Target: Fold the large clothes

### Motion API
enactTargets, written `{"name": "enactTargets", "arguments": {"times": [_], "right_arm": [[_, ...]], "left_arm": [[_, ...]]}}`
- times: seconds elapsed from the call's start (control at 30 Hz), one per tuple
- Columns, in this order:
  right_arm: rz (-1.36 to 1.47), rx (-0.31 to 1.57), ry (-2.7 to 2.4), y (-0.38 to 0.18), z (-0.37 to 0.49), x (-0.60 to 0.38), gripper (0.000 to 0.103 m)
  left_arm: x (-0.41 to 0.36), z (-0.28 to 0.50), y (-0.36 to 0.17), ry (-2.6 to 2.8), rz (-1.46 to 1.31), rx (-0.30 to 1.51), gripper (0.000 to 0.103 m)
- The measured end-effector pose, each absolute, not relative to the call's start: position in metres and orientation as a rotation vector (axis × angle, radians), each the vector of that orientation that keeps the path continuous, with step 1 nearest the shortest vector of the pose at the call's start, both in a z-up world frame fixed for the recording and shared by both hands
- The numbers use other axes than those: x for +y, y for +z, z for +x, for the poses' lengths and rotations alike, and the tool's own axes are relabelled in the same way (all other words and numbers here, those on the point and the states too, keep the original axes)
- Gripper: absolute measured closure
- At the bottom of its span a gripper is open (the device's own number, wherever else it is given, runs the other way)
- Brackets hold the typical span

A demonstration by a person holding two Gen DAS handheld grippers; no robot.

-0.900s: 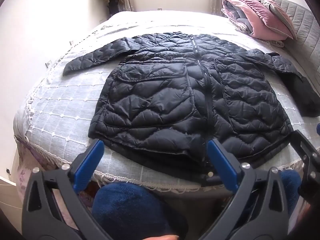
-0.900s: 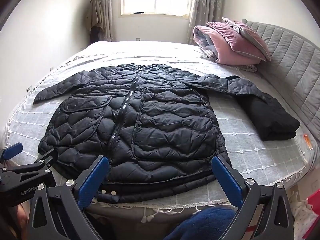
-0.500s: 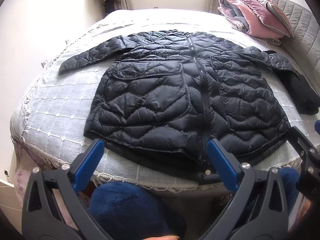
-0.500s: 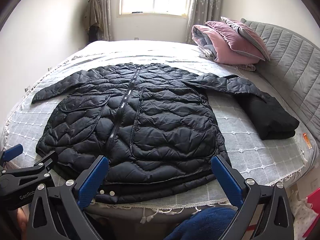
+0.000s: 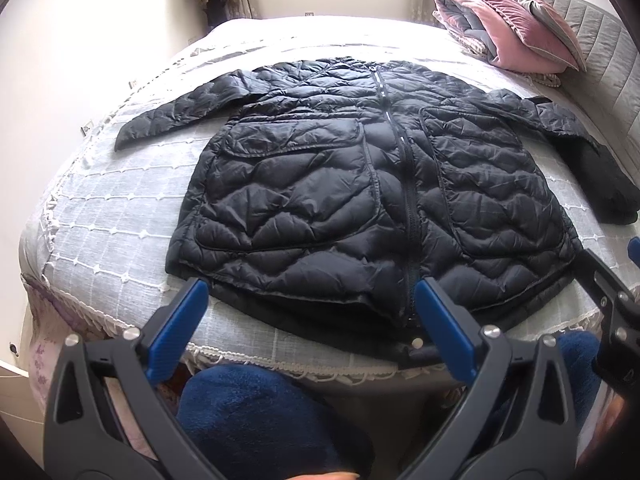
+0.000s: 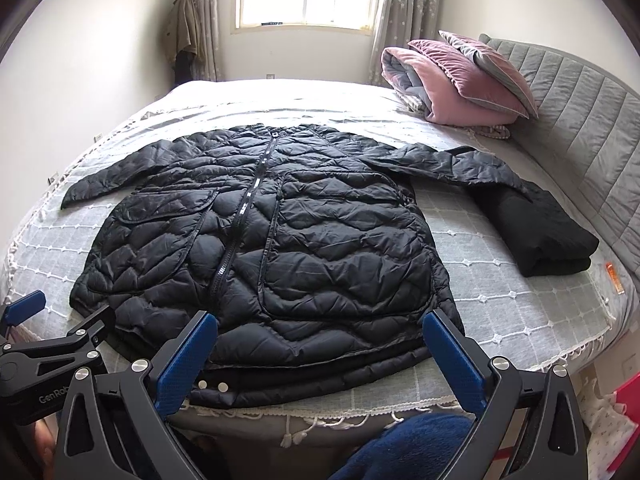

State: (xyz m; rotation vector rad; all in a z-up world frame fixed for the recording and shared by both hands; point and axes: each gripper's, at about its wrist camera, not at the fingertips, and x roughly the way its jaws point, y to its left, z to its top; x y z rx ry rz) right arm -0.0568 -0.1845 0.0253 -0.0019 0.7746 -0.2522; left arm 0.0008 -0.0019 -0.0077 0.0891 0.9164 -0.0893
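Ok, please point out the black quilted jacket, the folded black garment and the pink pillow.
black quilted jacket (image 6: 304, 248), right wrist view, on its front panel.
folded black garment (image 6: 544, 232), right wrist view, on its top face.
pink pillow (image 6: 456, 70), right wrist view, on its velvet face.

Jacket: I see a black quilted jacket (image 5: 360, 200) lying flat on the bed (image 5: 120, 208), front up, zipped, both sleeves spread out to the sides.
Left gripper: my left gripper (image 5: 310, 306) hangs just short of the hem, jaws wide apart, blue pads holding nothing.
Right gripper: part of my right gripper (image 5: 612, 300) shows at the right edge, near the hem corner.
Folded garment: a black folded garment (image 5: 604, 188) lies under the far sleeve's end.
Pillows: pink and grey pillows (image 5: 516, 24) are stacked by the headboard.
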Motion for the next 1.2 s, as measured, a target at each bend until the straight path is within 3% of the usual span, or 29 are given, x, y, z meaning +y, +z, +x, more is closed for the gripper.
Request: {"name": "enactTargets", "arguments": {"times": [0.4,0.8,1.03,1.07,1.13,1.2], "right_arm": [[0.002,0.798,-0.250,0.011,-0.045,-0.199,0.000],[0.190,1.040,-0.373,-0.039,-0.015,-0.331,0.000],[0.283,1.167,-0.370,-0.079,0.018,-0.384,0.000],[0.282,1.177,-0.362,-0.084,0.020,-0.386,0.007],[0.320,1.212,-0.282,-0.099,0.025,-0.387,0.035],[0.415,1.189,-0.203,-0.106,0.027,-0.390,0.076]], "left_arm": [[0.006,0.009,-0.022,-0.057,0.127,0.963,0.000],[0.064,0.060,-0.055,0.037,0.069,1.034,0.000],[0.094,0.094,-0.103,0.054,0.021,1.215,0.000],[0.096,0.096,-0.109,0.051,0.006,1.238,0.000],[0.100,0.101,-0.119,0.050,-0.037,1.283,0.000],[0.104,0.104,-0.120,0.038,-0.072,1.296,0.000]]}}
